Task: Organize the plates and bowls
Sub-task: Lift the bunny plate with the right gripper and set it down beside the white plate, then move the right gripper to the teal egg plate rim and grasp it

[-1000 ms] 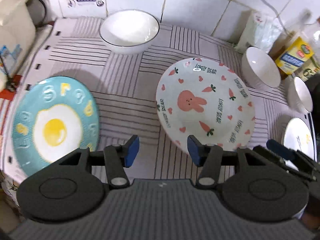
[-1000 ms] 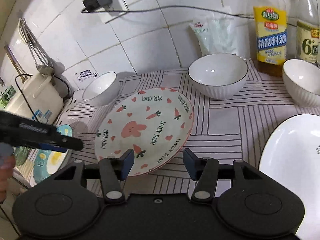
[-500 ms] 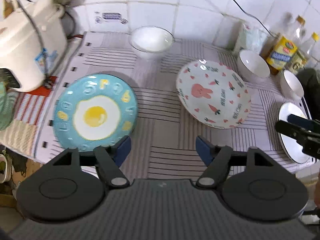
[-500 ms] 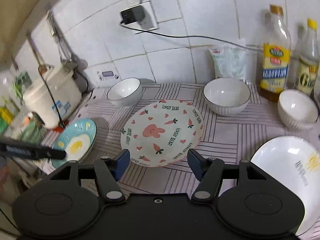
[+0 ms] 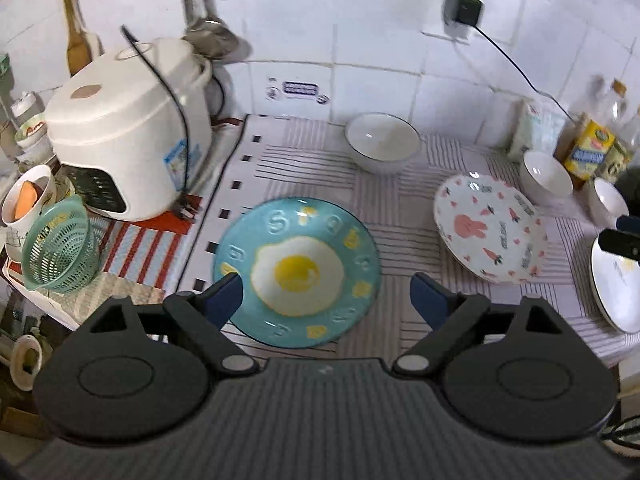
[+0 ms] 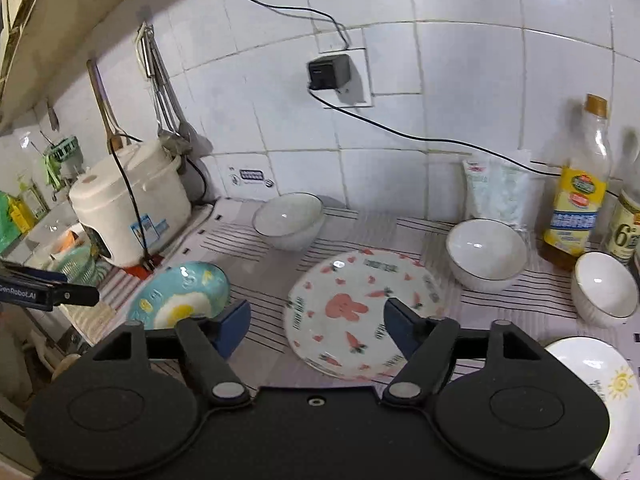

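Cloth (image 5: pixel 404 216): we see a striped cloth over the counter; all plates and bowls lie on it.
Cooker (image 5: pixel 124 128): a white rice cooker stands at 10 o'clock in the left view, off the cloth, with a black cord over it.
Left gripper (image 5: pixel 326 294): we hold it above the counter; its jaws are opening, wide apart, and nothing is between the pads. The egg plate shows in the gap but lies below on the cloth.
Right gripper (image 6: pixel 316 330): its jaws are opening too and grasp nothing. The bunny plate shows between the fingers, flat on the cloth.
Egg plate (image 5: pixel 298 270): a blue plate with a fried egg picture, at the centre of the left view, near the left edge of the cloth.
Bunny plate (image 6: pixel 360 312): a white plate with a pink rabbit, carrots and hearts, at 3 o'clock from the egg plate, well apart from it.
Sun plate (image 6: pixel 600 376): a white plate with a small sun drawing, at 4 o'clock in the right view, partly hidden behind our gripper.
Back bowl (image 5: pixel 382 140): a white bowl near the wall, at 12 o'clock from the egg plate.
Mid bowl (image 6: pixel 486 254): a white bowl at 2 o'clock from the bunny plate, just beside it.
Small bowl (image 6: pixel 606 286): a white bowl at 3 o'clock in the right view, near the bottle.
Bottle (image 6: pixel 578 188): it has a yellow label and stands by the wall at 2 o'clock.
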A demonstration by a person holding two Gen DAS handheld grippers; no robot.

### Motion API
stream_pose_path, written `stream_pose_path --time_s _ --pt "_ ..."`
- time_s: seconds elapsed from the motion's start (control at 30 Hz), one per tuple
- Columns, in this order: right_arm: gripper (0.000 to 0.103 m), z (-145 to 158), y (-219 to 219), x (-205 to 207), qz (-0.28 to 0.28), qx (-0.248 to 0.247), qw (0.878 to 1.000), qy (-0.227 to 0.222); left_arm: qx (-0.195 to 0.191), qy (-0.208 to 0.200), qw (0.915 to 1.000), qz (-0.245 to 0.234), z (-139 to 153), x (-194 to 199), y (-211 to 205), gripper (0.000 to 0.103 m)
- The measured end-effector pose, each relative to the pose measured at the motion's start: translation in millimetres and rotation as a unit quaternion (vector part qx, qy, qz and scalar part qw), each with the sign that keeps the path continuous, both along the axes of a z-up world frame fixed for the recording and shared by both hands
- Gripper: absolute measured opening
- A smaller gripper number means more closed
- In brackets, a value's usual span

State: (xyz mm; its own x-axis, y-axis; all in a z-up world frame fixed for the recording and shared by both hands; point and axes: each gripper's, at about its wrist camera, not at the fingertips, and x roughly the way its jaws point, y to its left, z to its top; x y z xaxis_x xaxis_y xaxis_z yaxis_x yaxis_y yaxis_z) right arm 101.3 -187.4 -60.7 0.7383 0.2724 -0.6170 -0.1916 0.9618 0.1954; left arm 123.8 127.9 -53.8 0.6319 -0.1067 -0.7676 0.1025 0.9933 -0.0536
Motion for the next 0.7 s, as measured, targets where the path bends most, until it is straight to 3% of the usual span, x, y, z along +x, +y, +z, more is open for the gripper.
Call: stream_pose_path --time_s 0.1,0.2,0.33,0.43,0.57,0.7 --pt "0.086 3 23 5 0.003 0.01 1.0 -0.007 -0.024 -0.008 0.9994 0.022 -4 7 28 0.094" --pt "0.088 3 51 12 0.032 0.014 0.999 -0.006 -0.013 -0.011 0.9995 0.025 -8 17 49 0.094" --pt "0.091 -3 89 20 0.063 0.009 0.998 -0.004 0.016 -0.022 0.9995 -0.013 -15 29 68 0.095" --pt "0.103 -12 114 21 0.066 -0.013 0.996 -0.054 0.009 -0.02 0.9983 -0.055 -20 36 78 0.095" --pt "0.102 -32 148 35 0.067 -0.062 0.995 -0.042 0.017 -0.005 0.9958 -0.09 -38 49 86 0.095" --pt "0.101 -45 172 45 0.104 -0.067 0.992 -0.04 0.0 0.027 0.9943 -0.103 -60 64 101 0.095"
